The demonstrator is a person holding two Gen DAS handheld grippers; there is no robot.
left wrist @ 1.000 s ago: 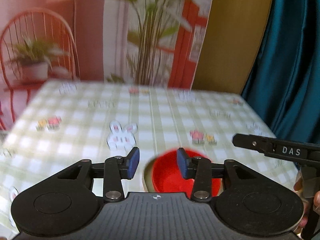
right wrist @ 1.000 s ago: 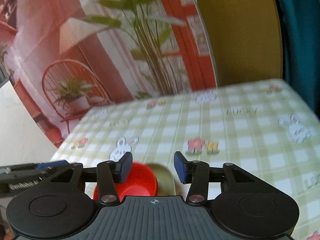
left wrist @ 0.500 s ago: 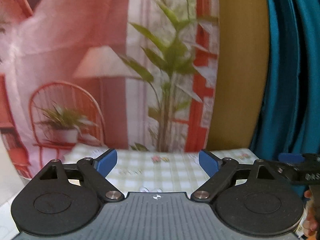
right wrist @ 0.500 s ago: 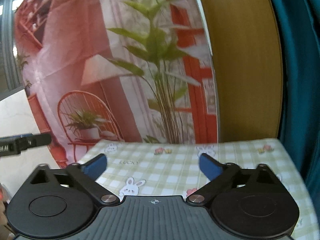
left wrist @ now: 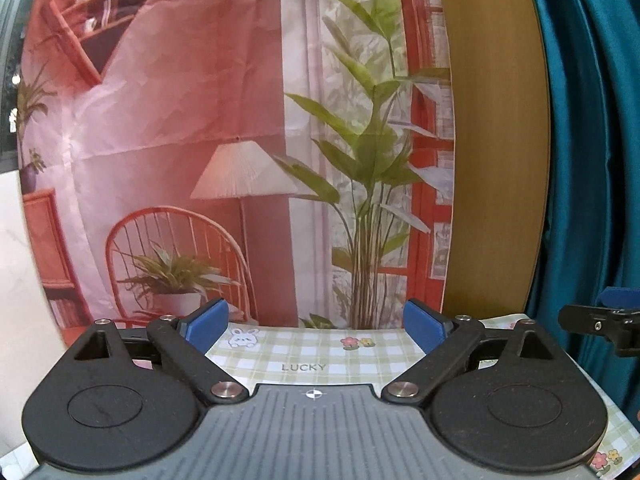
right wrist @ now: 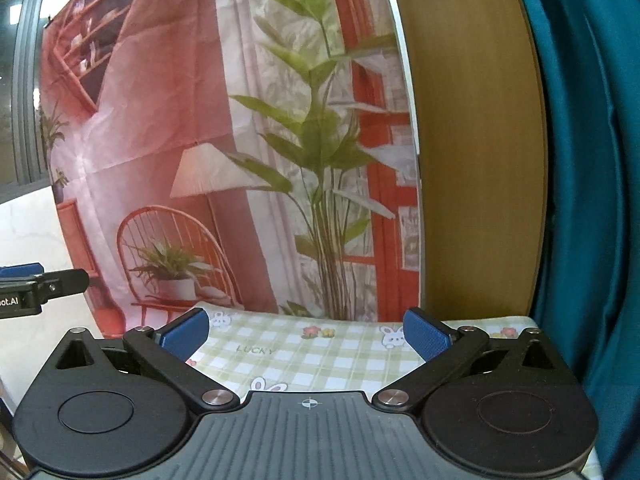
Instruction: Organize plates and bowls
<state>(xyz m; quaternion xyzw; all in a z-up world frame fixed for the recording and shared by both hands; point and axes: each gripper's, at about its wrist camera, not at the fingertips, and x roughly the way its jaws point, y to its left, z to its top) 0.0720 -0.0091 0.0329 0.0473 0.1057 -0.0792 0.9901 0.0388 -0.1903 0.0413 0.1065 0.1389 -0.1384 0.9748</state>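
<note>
No plate or bowl shows in either view now. My left gripper (left wrist: 316,330) is open and empty, raised and tilted up toward the backdrop, with only the far strip of the checked tablecloth (left wrist: 320,354) between its blue pads. My right gripper (right wrist: 306,334) is open and empty too, held level with the far part of the tablecloth (right wrist: 320,356). The right gripper's tip shows at the right edge of the left wrist view (left wrist: 600,316). The left gripper's tip shows at the left edge of the right wrist view (right wrist: 40,284).
A printed backdrop (left wrist: 240,120) with a lamp, chair and plant hangs behind the table. A wooden panel (left wrist: 492,140) and a teal curtain (left wrist: 592,140) stand at the right. A white wall (left wrist: 20,280) is at the left.
Both grippers opened wide and rose, tilting up. The red bowl and the plate under it, seen between the fingers a second ago, have dropped out of view below.
</note>
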